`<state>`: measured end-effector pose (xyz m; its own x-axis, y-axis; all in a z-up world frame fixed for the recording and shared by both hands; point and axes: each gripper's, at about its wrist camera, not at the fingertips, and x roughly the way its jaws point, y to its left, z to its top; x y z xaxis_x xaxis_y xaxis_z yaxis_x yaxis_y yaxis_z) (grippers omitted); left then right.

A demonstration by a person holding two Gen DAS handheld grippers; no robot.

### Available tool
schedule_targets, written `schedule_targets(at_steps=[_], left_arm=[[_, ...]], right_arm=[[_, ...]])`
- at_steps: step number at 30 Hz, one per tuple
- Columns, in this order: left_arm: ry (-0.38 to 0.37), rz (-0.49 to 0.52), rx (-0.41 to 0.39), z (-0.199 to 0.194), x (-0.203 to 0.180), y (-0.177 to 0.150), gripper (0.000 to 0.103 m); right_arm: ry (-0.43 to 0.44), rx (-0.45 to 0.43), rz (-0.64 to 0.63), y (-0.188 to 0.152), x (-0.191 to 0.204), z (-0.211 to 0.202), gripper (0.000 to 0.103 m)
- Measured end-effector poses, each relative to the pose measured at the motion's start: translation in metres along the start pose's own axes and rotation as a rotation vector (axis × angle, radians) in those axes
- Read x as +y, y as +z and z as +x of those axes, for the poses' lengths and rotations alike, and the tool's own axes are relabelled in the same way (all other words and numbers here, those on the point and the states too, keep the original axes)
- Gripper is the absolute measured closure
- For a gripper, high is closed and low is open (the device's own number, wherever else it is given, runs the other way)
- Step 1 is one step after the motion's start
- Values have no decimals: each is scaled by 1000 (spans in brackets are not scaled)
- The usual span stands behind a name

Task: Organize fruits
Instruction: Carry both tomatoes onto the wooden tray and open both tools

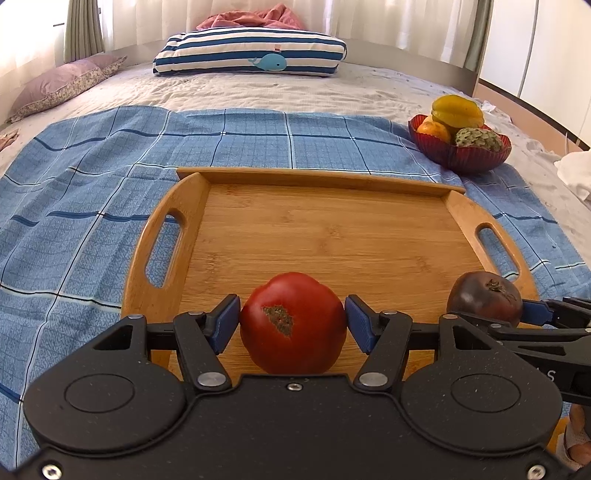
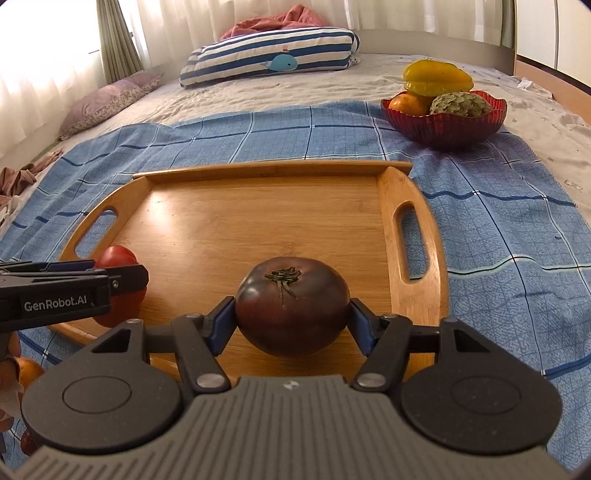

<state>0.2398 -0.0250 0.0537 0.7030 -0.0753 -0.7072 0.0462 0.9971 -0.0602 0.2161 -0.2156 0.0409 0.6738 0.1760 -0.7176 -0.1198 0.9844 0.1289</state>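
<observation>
The left gripper (image 1: 293, 325) clamps a red tomato (image 1: 293, 323) in its jaws. The right gripper (image 2: 291, 319) grips a dark tomato (image 2: 292, 310) over the wooden tray (image 2: 221, 218).

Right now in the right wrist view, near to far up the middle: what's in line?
Right gripper → dark tomato held in it → wooden tray → blue checked cloth → striped whale pillow → pink blanket.

Bare tray (image 1: 332, 229) floor ahead, unobstructed.
</observation>
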Motion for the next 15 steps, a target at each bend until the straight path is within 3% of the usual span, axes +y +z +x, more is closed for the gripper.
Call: schedule_targets(at_steps=[15], left_arm=[[25,9,13,7,-2,-2,43]], right_arm=[[-1,21,18,1,-1,6,36]])
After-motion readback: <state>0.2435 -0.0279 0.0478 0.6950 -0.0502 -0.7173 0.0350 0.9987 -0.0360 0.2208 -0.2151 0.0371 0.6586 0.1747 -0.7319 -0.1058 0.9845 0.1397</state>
